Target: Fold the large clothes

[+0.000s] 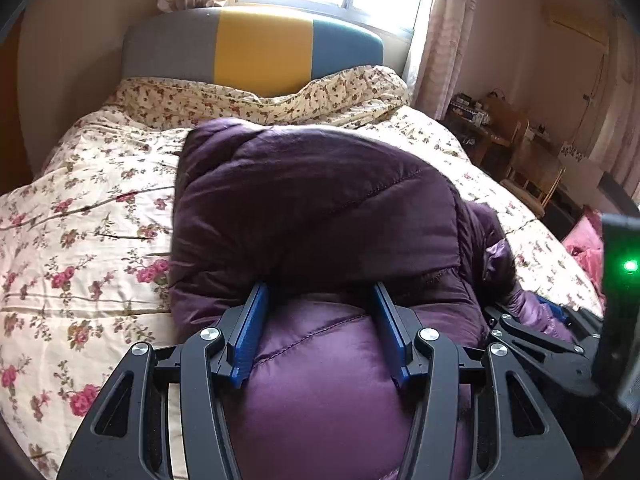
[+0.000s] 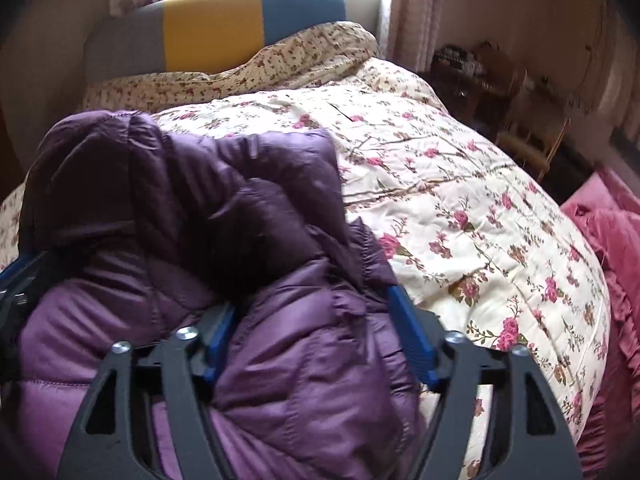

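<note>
Your left gripper (image 1: 320, 304) and right gripper (image 2: 316, 312) both sit wide, each with its blue fingers (image 1: 250, 332) straddling a fold of the purple puffer jacket (image 1: 312, 208). The jacket lies bunched on the floral quilt (image 2: 460, 200), with the striped headboard (image 1: 256, 44) beyond.

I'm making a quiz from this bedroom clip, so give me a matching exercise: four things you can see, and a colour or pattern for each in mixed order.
Column one:
1. puffer jacket
2. gripper fingers
3. bedspread
4. headboard middle panel

Column two:
A. yellow
B. cream with pink flowers
C. purple
D. blue

Pairs: 1-C, 2-D, 3-B, 4-A
</note>
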